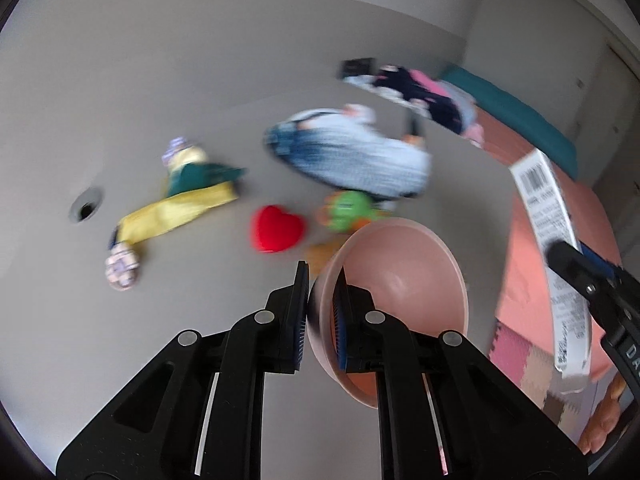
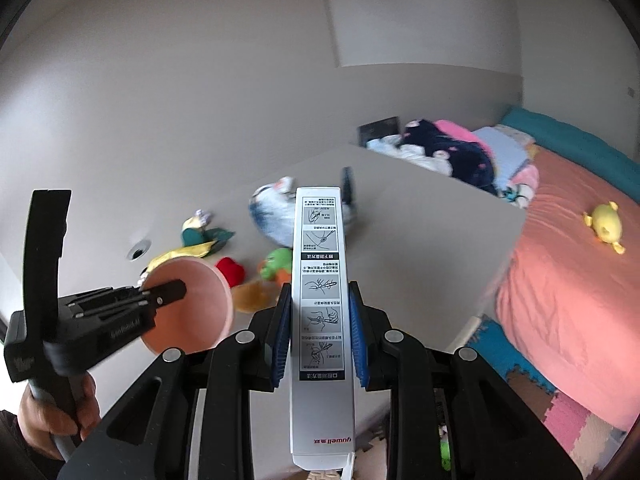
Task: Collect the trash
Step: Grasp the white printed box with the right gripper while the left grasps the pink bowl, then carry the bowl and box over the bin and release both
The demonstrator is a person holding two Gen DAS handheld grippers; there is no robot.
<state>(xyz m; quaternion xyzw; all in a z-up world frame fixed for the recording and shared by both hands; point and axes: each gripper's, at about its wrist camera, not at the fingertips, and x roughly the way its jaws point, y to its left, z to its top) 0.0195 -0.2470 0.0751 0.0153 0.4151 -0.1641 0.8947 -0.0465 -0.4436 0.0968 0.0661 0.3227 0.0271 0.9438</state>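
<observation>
Broadly, a grey surface [image 2: 420, 240] fills both views, with a bed under a salmon cover [image 2: 568, 304] beside it on the right. Scattered on the surface well ahead of the claws lie a blue-and-white cloth bundle [image 1: 352, 152], a yellow-and-green soft toy [image 1: 180, 204], a red heart cushion [image 1: 277, 229] and a green toy [image 1: 347, 209]. Nearer, the left claw [image 1: 323, 276] is clamped on the rim of a pink bowl [image 1: 404, 280], one finger outside the wall and one inside; the bowl is held tilted above the surface, and what shows of its inside is bare. Just to its right, the right claw [image 2: 318, 300] is closed on a long white box [image 2: 320, 264] printed with instruction drawings, gripping it at mid-length so that it runs straight forward between the blue pads [image 2: 357, 336], its far end above the toys.
</observation>
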